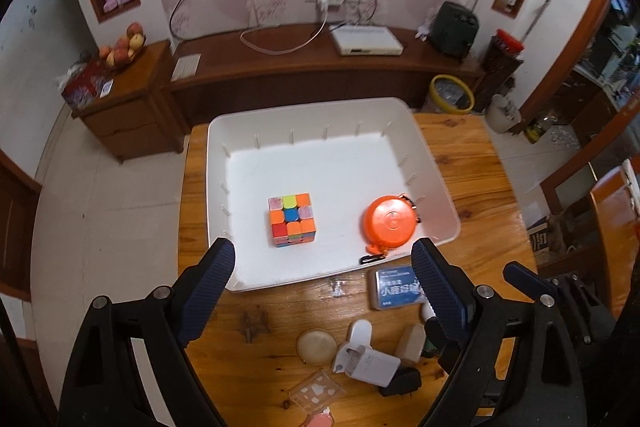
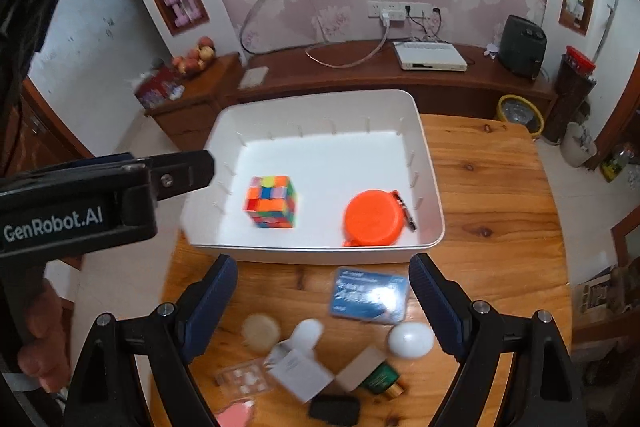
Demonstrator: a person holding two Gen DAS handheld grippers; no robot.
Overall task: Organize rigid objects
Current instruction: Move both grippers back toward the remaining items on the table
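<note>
While tilted steeply downward, both grippers hover above table [image 1: 460, 155], fingers apart.

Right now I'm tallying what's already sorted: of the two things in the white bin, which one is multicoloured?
The puzzle cube, left in the white bin; the round case to its right is plain orange.

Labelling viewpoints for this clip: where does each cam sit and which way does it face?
Left wrist: on the left hand-held gripper, above the table's near edge, angled down at the white bin; its own open fingers show.
Right wrist: on the right hand-held gripper, same downward aim; own open fingers, plus the left gripper body and holding hand.
Shared: bin, Rubik's cube, orange round case, blue box, TV wall.
</note>
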